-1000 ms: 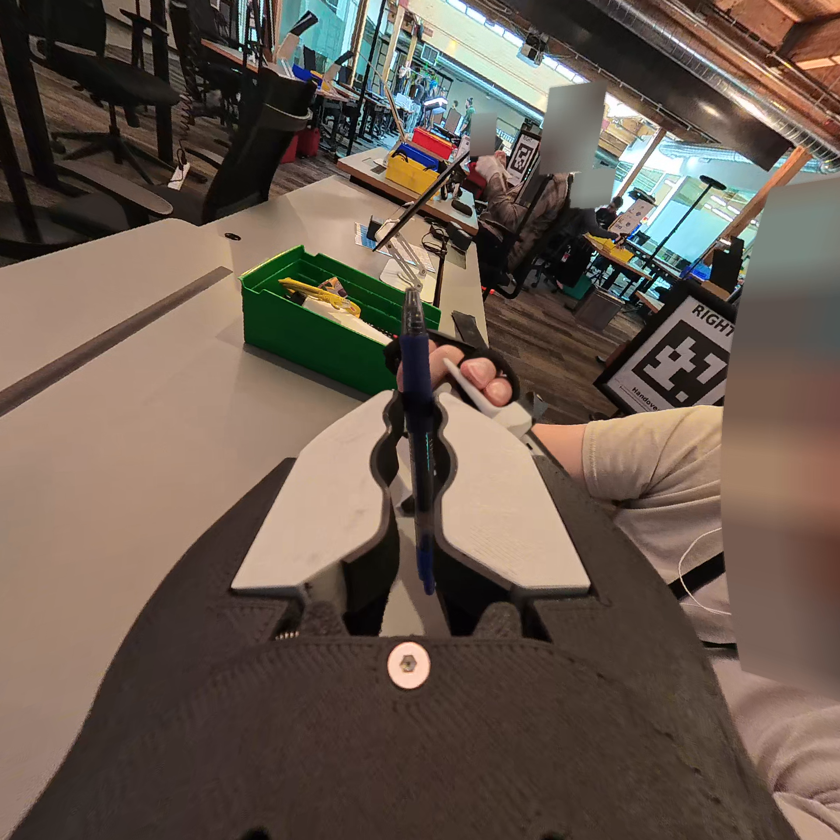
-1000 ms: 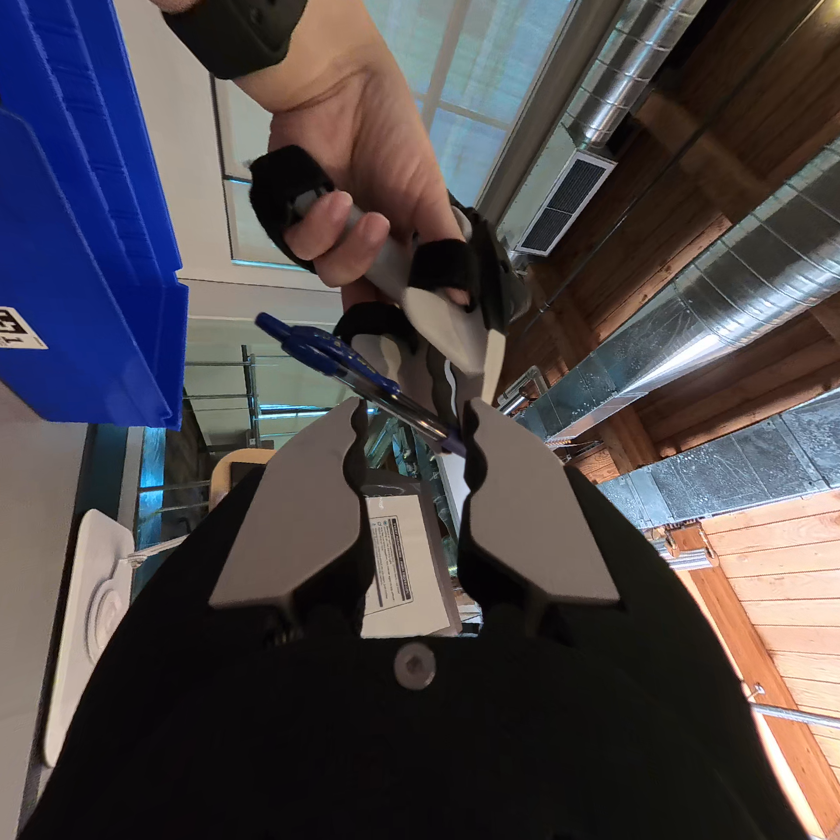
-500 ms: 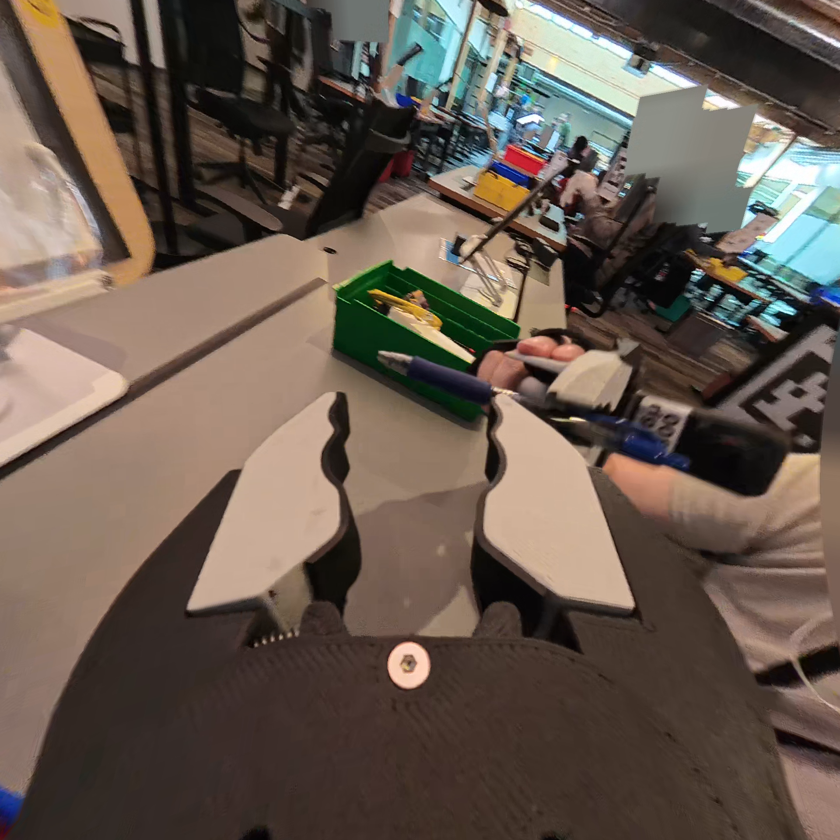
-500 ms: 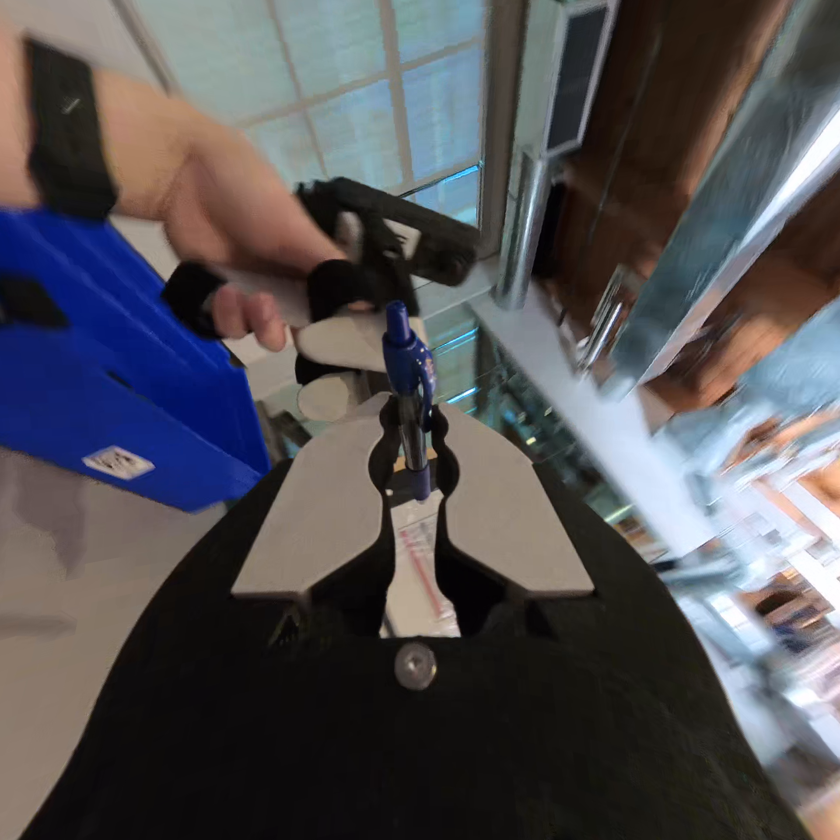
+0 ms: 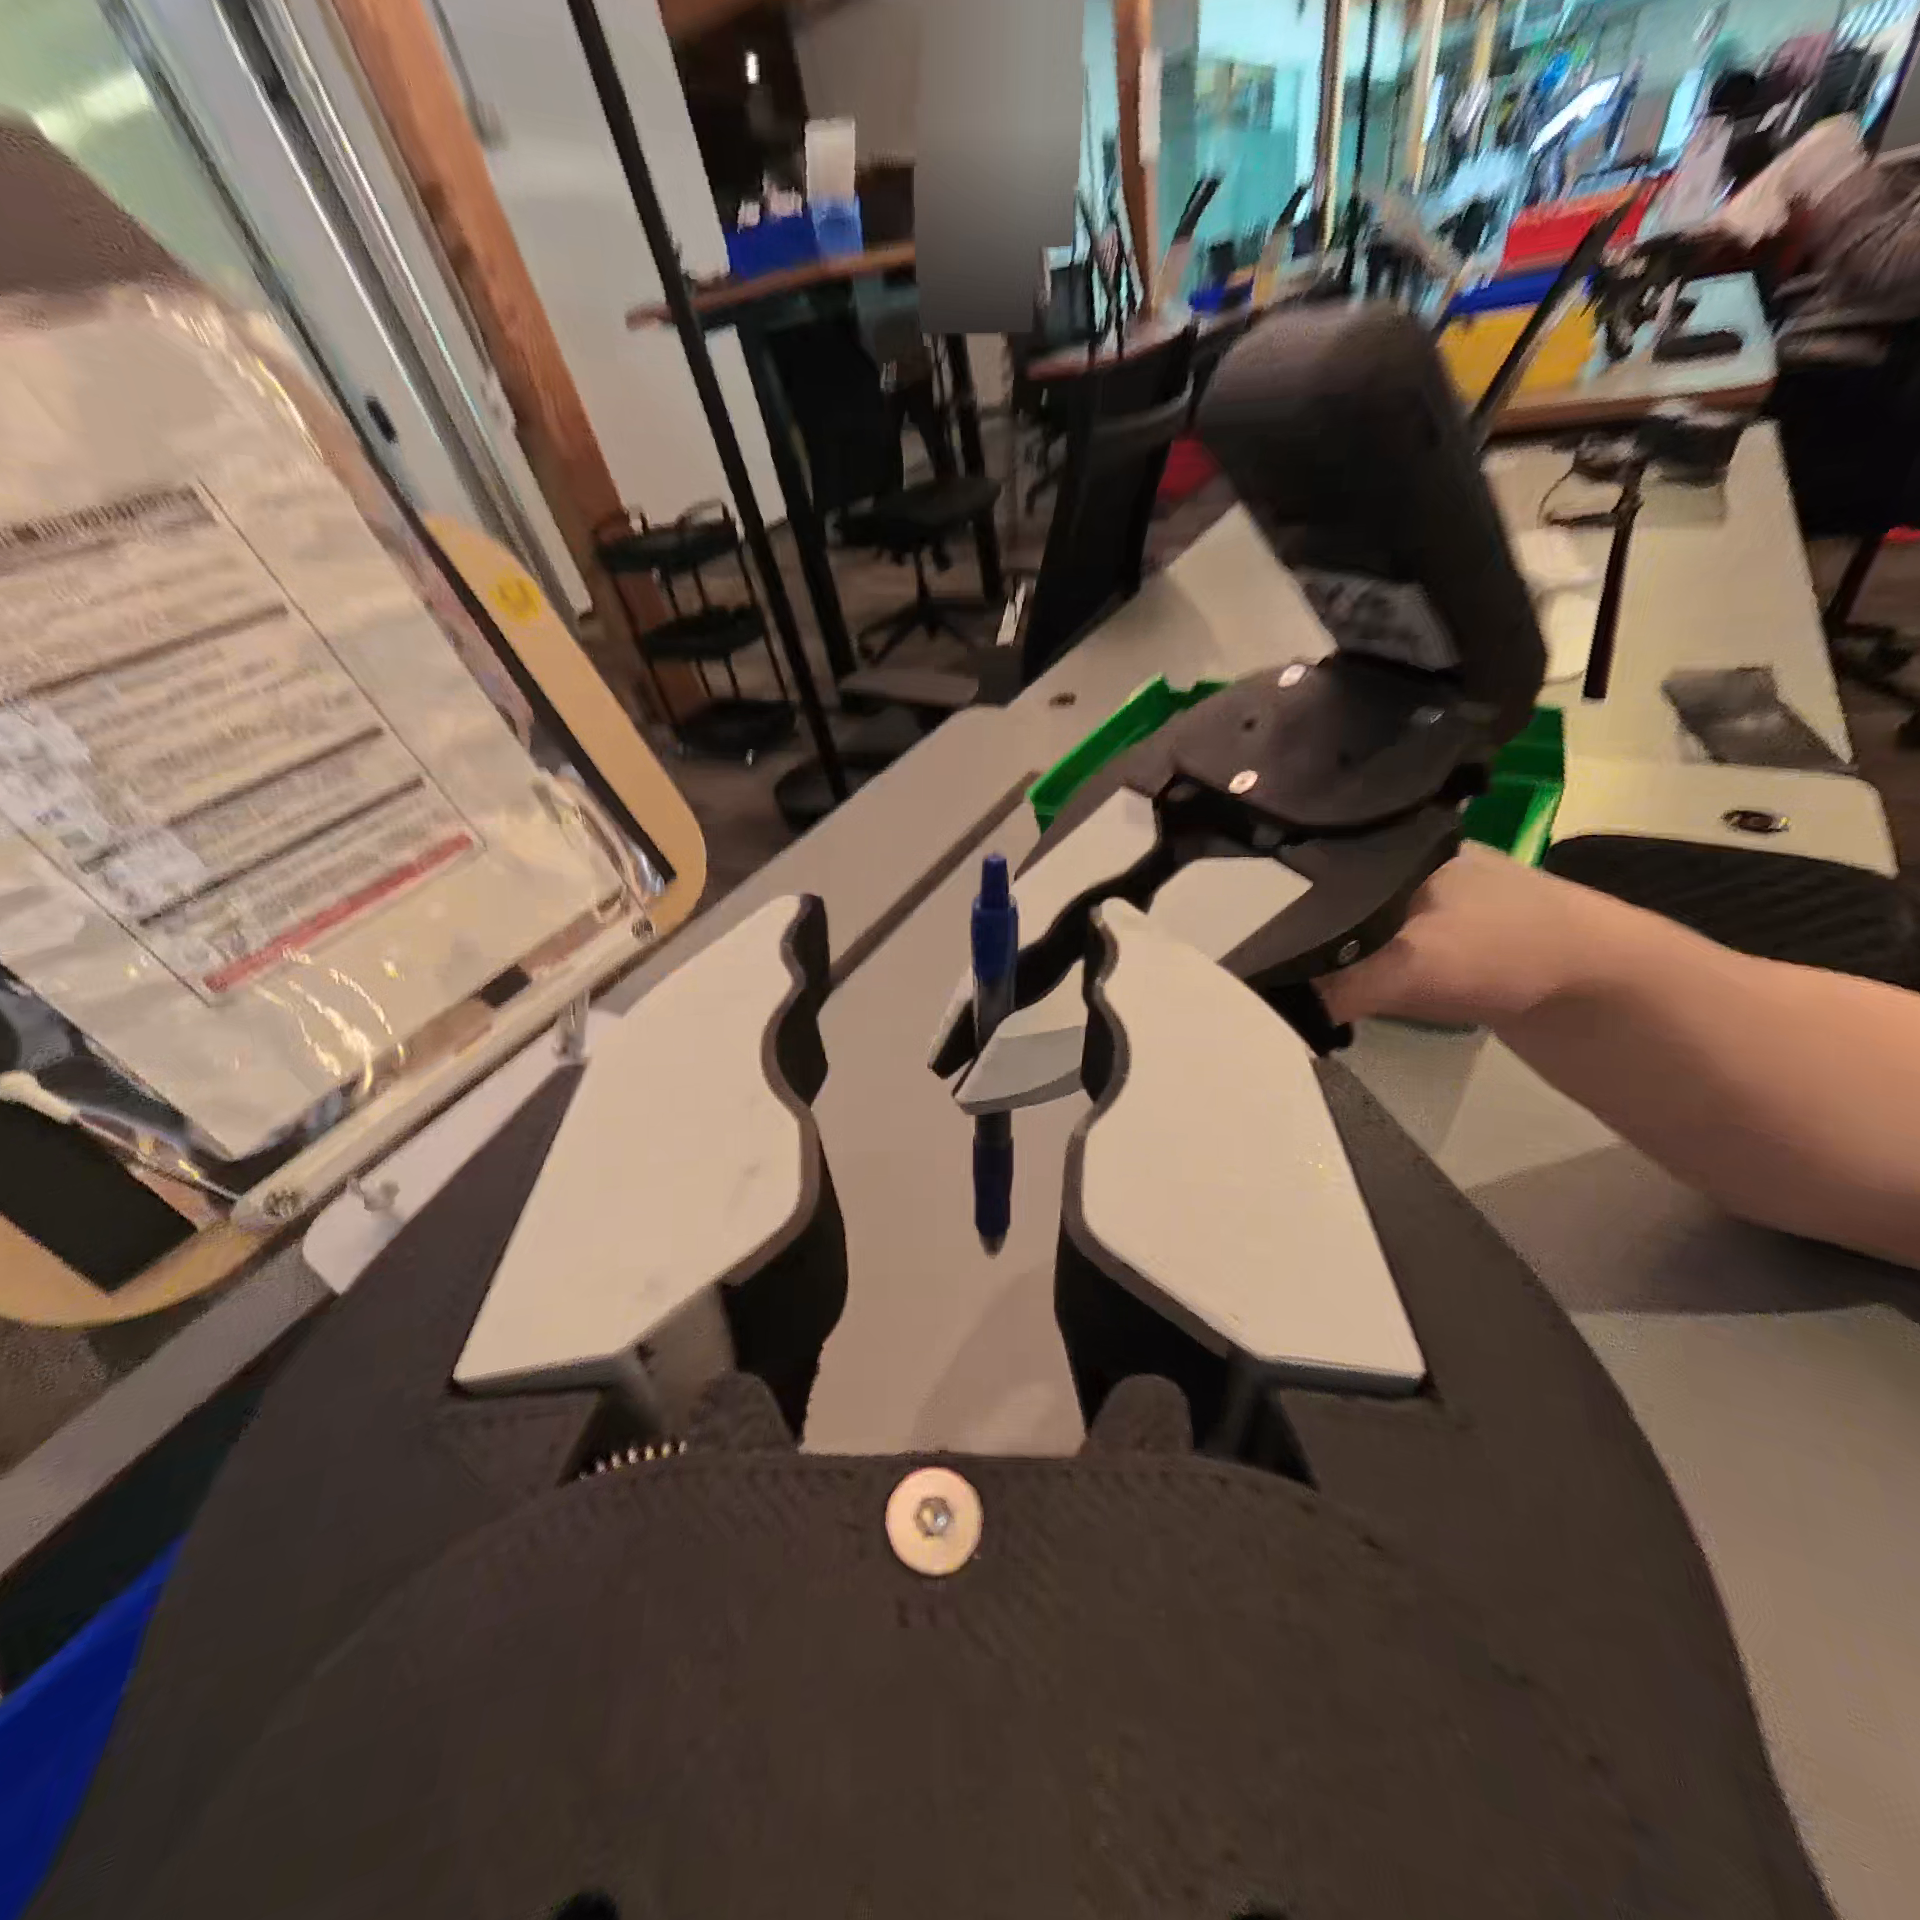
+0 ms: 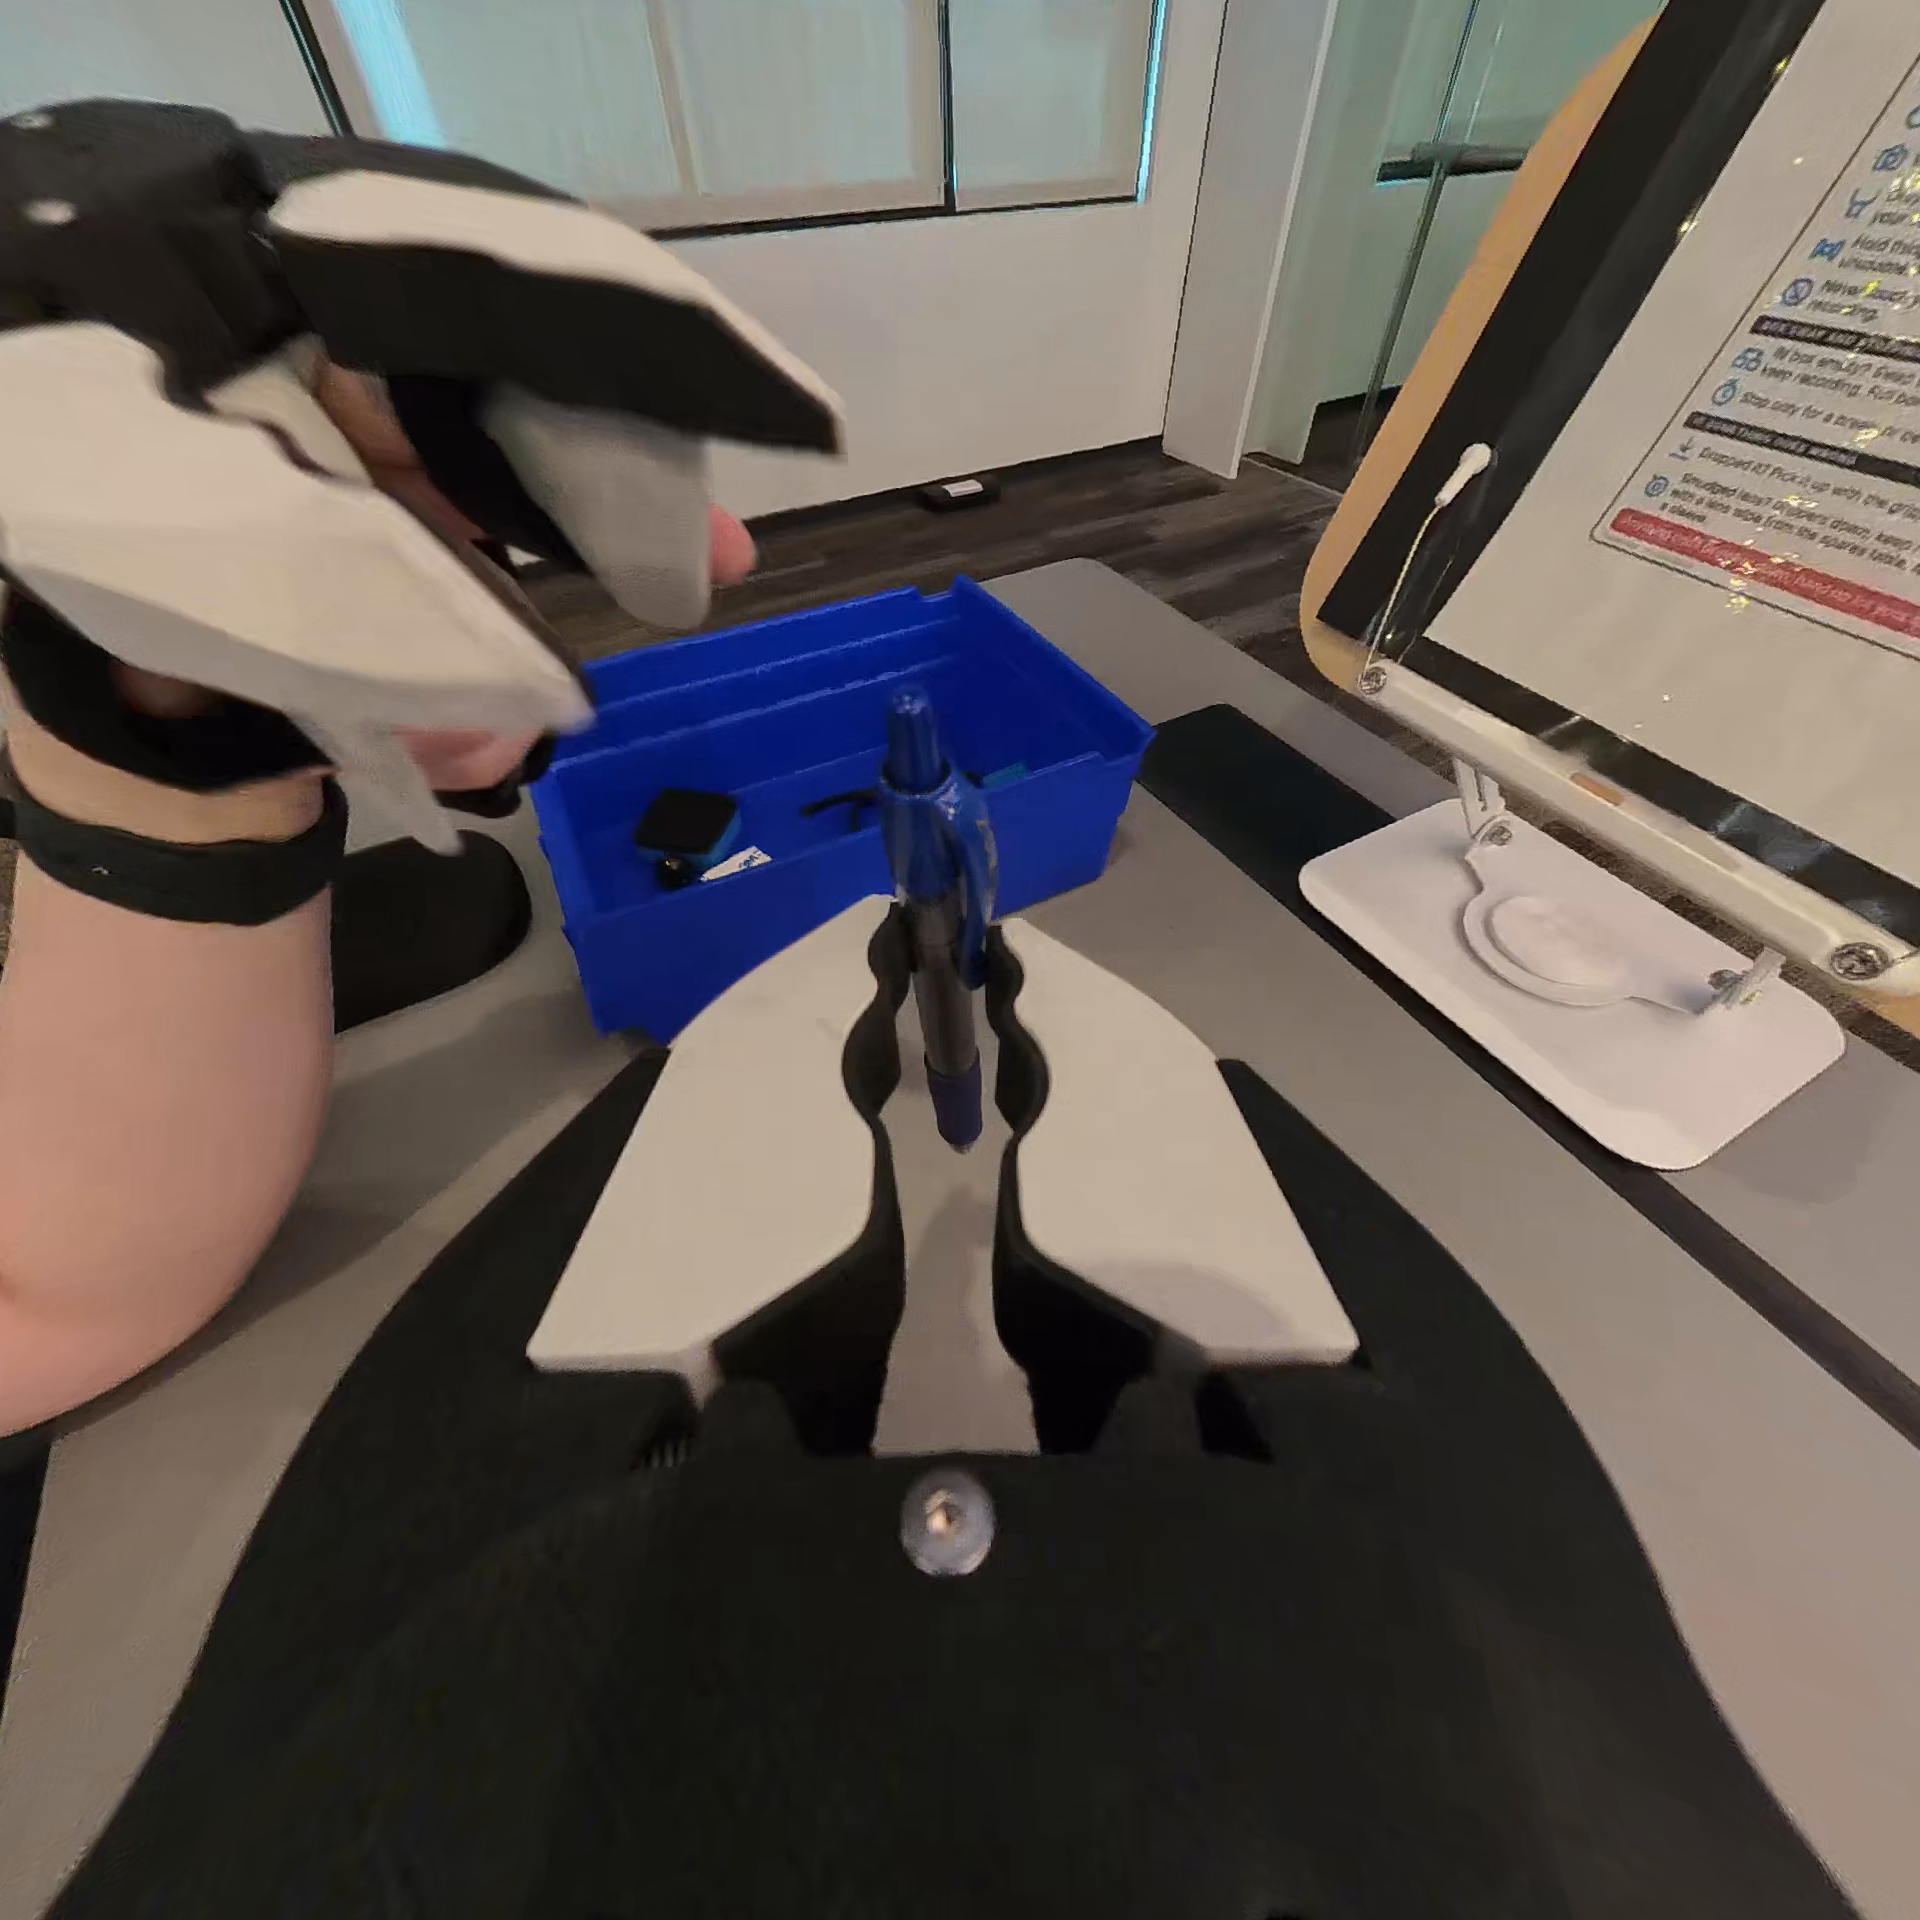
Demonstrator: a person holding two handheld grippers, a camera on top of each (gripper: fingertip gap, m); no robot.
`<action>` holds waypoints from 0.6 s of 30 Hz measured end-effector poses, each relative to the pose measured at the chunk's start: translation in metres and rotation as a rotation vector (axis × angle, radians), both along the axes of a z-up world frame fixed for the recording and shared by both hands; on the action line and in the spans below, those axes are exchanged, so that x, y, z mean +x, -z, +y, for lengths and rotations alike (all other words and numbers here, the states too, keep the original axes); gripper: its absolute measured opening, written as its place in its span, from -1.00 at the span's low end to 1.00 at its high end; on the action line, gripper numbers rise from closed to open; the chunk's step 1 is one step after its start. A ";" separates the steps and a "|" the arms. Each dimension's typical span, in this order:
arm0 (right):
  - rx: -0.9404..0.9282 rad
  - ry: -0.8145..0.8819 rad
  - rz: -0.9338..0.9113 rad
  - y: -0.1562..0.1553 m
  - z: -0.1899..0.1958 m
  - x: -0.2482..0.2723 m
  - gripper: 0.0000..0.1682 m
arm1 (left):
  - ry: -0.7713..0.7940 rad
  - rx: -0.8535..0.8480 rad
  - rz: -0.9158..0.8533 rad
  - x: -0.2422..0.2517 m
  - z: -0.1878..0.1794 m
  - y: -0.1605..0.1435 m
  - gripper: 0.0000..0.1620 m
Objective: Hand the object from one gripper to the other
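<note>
Blue pen (image 6: 940, 935) clamped upright in right gripper (image 6: 940, 997); left gripper (image 5: 951, 1023) spread, empty.
Light, stiff, slick barrel: probably best gripped mid-barrel.

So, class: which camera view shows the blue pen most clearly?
The right wrist view: the blue pen fills the centre, sharp, its clip and grip visible, clamped upright in the right gripper. The left wrist view shows the same pen farther off, its middle hidden by that gripper's jaws.

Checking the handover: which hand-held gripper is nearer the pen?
Right. The right hand-held gripper is shut on the pen; the left hand-held gripper is open, with the pen between its fingers, untouched.
</note>
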State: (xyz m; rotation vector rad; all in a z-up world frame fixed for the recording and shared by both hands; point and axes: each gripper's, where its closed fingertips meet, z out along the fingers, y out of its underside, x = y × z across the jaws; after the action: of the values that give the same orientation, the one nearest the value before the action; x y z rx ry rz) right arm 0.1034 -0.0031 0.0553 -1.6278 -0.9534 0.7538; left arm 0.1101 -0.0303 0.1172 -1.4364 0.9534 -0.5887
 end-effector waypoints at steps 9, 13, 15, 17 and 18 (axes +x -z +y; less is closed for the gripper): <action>0.088 0.047 -0.117 0.008 0.002 -0.002 -0.83 | 0.026 -0.075 0.093 0.023 0.019 0.035 -0.86; 0.332 0.049 -0.141 -0.005 0.002 -0.001 -0.64 | -0.024 -0.084 0.011 0.013 0.024 0.020 -0.87; 0.500 0.064 -0.245 -0.007 0.002 0.001 -0.59 | -0.023 -0.109 -0.051 0.001 0.026 0.012 -0.87; 0.652 0.045 -0.341 -0.007 -0.003 0.002 -0.48 | 0.003 -0.172 -0.138 -0.013 0.026 0.004 -0.87; 0.725 0.028 -0.358 -0.009 -0.007 0.001 -0.45 | 0.024 -0.207 -0.190 -0.020 0.025 0.000 -0.87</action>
State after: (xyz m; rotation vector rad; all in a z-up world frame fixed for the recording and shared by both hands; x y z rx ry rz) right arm 0.1044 -0.0097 0.0642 -1.1333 -1.2683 0.0530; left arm 0.0901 -0.0052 0.1176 -1.5220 0.7780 -0.8455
